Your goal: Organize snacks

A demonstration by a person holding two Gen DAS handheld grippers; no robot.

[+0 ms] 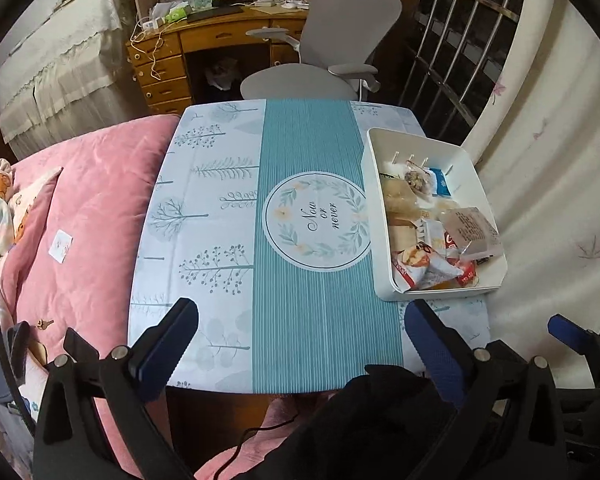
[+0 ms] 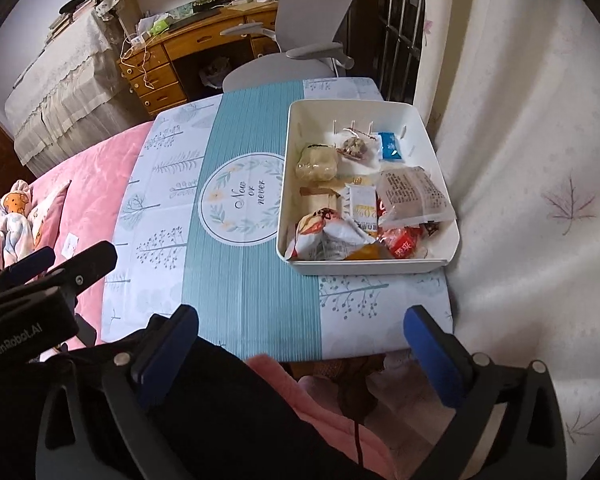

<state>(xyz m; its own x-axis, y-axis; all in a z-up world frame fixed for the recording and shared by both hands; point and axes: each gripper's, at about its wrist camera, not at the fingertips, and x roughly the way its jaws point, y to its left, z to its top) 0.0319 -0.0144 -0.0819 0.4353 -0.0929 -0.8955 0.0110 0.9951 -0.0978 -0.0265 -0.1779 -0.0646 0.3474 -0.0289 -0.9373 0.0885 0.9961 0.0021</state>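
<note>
**Both claws wide, bin full**

Both claws, left gripper [image 1: 300,344] and right gripper [image 2: 300,352], gaped empty near the white bin [image 2: 440,266]. Snack packets [image 2: 364,204] sat heaped inside it; I judged a careless reach could spill the top pouch [image 2: 414,196].

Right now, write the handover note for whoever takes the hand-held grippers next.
Left hand-held gripper: open, nothing between its fingers, held above the near edge of the table.
Right hand-held gripper: open, holding nothing, also over the near edge.
Snacks: all that can be seen lie in the white bin on the table's right side, loosely piled.
Done: no snack is left on the tablecloth in either view.
Left: possibly nothing; if neat rows are wanted, the pile in the bin needs sorting.
</note>
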